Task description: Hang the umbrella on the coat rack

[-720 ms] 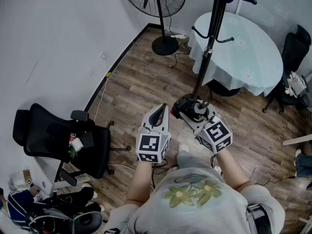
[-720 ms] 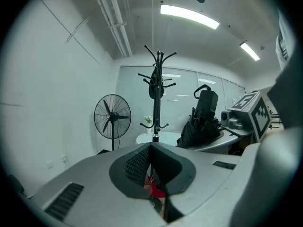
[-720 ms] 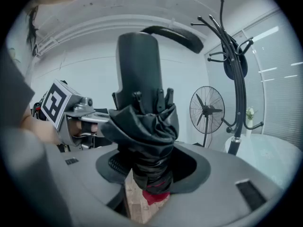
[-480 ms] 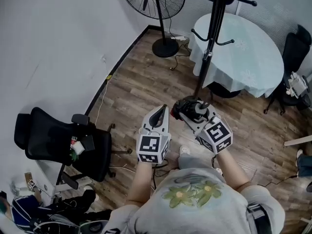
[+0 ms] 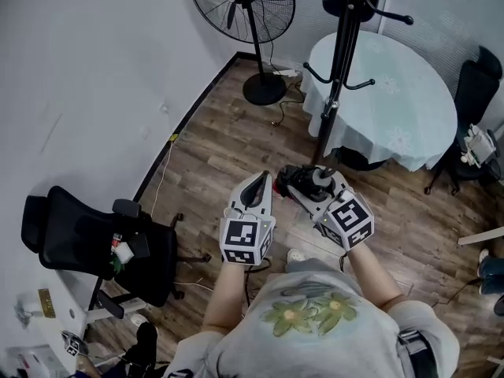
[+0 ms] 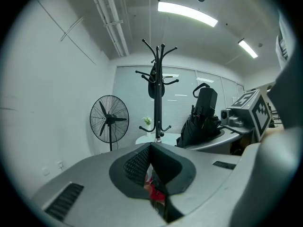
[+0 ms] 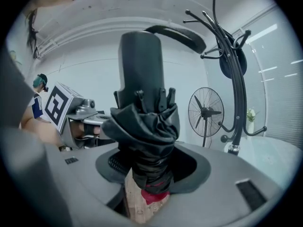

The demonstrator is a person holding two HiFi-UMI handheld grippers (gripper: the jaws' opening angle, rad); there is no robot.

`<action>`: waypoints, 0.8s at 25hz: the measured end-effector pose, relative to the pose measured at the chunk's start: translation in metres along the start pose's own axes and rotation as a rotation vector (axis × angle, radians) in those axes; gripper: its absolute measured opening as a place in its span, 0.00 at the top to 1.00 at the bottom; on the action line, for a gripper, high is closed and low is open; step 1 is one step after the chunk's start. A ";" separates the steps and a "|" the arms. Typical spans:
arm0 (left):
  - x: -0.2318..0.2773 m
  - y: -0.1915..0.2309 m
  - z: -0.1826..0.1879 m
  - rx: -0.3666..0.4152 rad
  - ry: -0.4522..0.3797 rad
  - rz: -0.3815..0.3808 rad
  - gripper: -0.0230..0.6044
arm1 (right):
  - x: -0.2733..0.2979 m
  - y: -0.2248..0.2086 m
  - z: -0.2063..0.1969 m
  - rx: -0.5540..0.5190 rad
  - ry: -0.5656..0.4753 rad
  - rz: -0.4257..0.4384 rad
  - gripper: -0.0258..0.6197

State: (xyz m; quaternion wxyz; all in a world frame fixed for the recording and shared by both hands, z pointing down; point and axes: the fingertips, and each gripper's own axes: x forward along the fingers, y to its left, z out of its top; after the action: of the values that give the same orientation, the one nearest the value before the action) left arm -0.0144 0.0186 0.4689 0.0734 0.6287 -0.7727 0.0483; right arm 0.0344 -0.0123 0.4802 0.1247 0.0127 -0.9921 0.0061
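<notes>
A folded black umbrella [image 5: 296, 181] stands between the jaws of my right gripper [image 5: 313, 189], which is shut on it. In the right gripper view the umbrella [image 7: 144, 112] rises upright out of the right gripper [image 7: 151, 167], its strap looping over the top. My left gripper [image 5: 260, 181] is beside it on the left, shut with nothing in it; its jaws meet at the tip [image 6: 151, 148]. The black coat rack [image 5: 339, 53] stands ahead near the round table; its hooked pole [image 6: 157, 93] carries a dark item near the top [image 7: 234, 63].
A standing fan [image 5: 240, 6] is against the far wall, left of the rack. A round table [image 5: 409, 77] with a pale cloth is at the right, with a black chair [image 5: 472, 77] behind it. A black office chair [image 5: 94, 242] stands at the left wall. Cables lie on the wooden floor [image 5: 228, 140].
The head view has tipped up a little, so more of the fan and the rack's top shows. Both grippers keep their places and the umbrella stays gripped.
</notes>
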 end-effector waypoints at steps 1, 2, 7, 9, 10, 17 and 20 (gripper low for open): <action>0.005 0.000 0.002 0.002 -0.003 0.000 0.96 | 0.001 -0.005 0.001 -0.003 0.000 0.001 0.62; 0.008 -0.001 0.003 0.004 -0.007 0.001 0.96 | 0.001 -0.009 0.001 -0.005 -0.001 0.001 0.62; 0.019 -0.002 0.004 -0.012 -0.016 0.003 0.96 | 0.001 -0.025 0.004 -0.020 0.003 -0.002 0.62; 0.022 0.000 0.005 -0.014 -0.018 0.006 0.96 | 0.002 -0.028 0.007 -0.026 0.002 -0.003 0.62; 0.025 0.002 0.005 -0.013 -0.019 0.008 0.96 | 0.003 -0.030 0.009 -0.028 0.000 -0.003 0.62; 0.047 0.016 0.014 -0.002 -0.027 -0.018 0.96 | 0.022 -0.044 0.023 -0.037 0.003 -0.007 0.62; 0.060 0.029 0.018 -0.007 -0.029 -0.036 0.96 | 0.036 -0.051 0.032 -0.046 0.014 -0.013 0.62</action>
State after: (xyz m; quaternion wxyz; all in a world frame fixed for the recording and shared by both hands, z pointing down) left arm -0.0553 -0.0367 0.4624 0.0655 0.6429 -0.7623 0.0352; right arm -0.0066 -0.0645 0.4589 0.1321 0.0161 -0.9910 -0.0172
